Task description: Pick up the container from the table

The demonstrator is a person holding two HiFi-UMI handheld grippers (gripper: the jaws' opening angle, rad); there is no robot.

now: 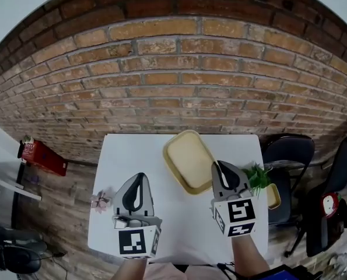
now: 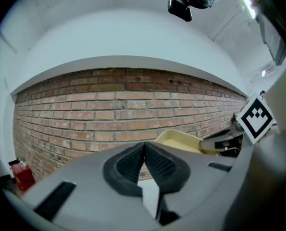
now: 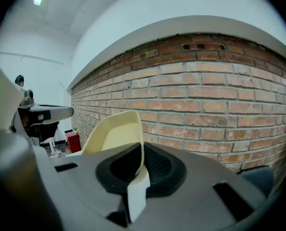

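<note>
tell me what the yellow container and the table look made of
The container: likely plastic, pale yellow, matte; thin rim, smoothly rounded corners, uniform colour. The table: white, smooth top, perhaps laminate or painted board; no grain shows, so uncertain.

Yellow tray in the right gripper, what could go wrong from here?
The right gripper pinches the yellow tray by one rim edge only, so it could pivot or slip from the jaws. The potted plant stands close beside that gripper; a sideways swing could knock it over.
</note>
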